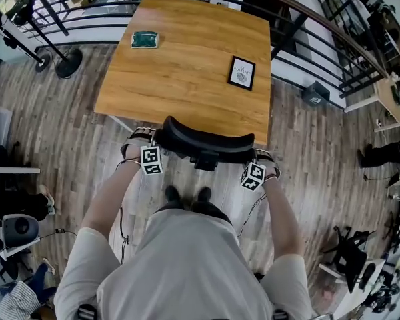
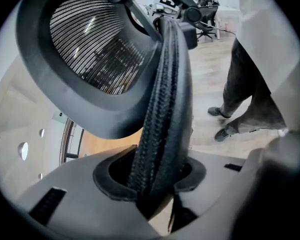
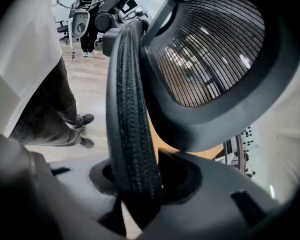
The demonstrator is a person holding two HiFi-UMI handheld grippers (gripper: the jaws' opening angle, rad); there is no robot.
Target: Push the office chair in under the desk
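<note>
Both the left gripper (image 2: pixel 155 184) and right gripper (image 3: pixel 137 184) clamp the black mesh office chair (image 1: pixel 207 142) by its back rim, at the wooden desk (image 1: pixel 187 65)'s near edge.

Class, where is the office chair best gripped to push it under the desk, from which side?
Grip the backrest rim at each side, left gripper and right gripper, from behind: the rim is thin and the desk lies straight ahead.

Blk mesh chair (image 1: pixel 207 142) (upright), at wood desk (image 1: pixel 187 59)
</note>
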